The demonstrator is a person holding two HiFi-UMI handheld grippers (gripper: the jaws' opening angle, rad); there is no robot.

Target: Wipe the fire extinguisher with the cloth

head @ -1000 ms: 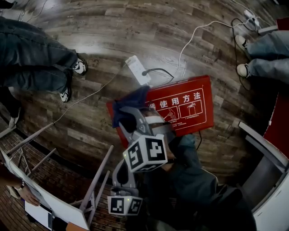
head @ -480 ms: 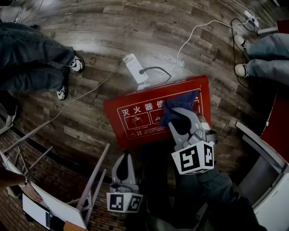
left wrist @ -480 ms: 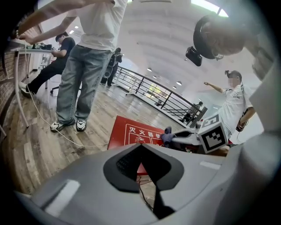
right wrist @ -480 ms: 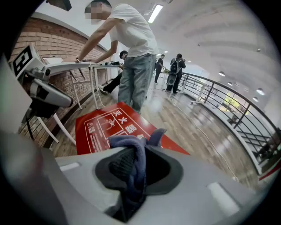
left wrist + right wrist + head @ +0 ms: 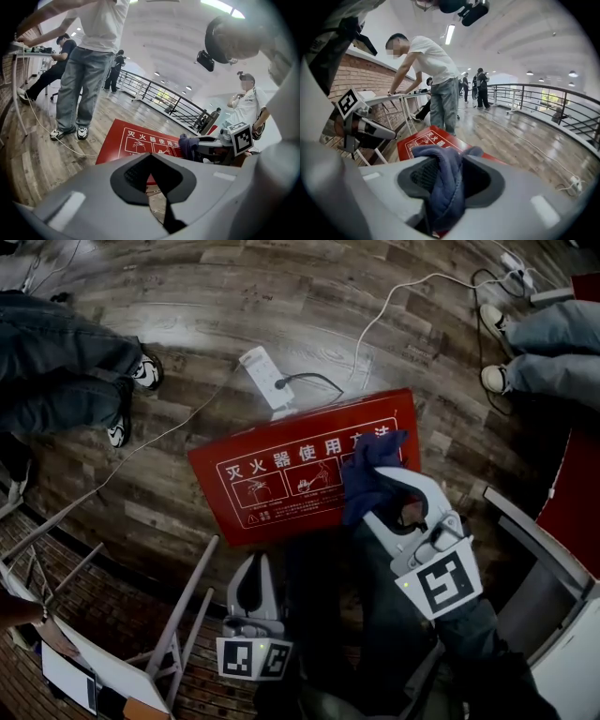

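Fingers [image 5: 520, 197] of my right gripper [image 5: 373, 491] are opening with the dark blue cloth [image 5: 443, 187] bunched between them, over the right end of the red fire extinguisher box [image 5: 281, 474], flat on wood floor [image 5: 187, 343]. On my left gripper [image 5: 256, 563], fingers together, empty, near the box's front edge.
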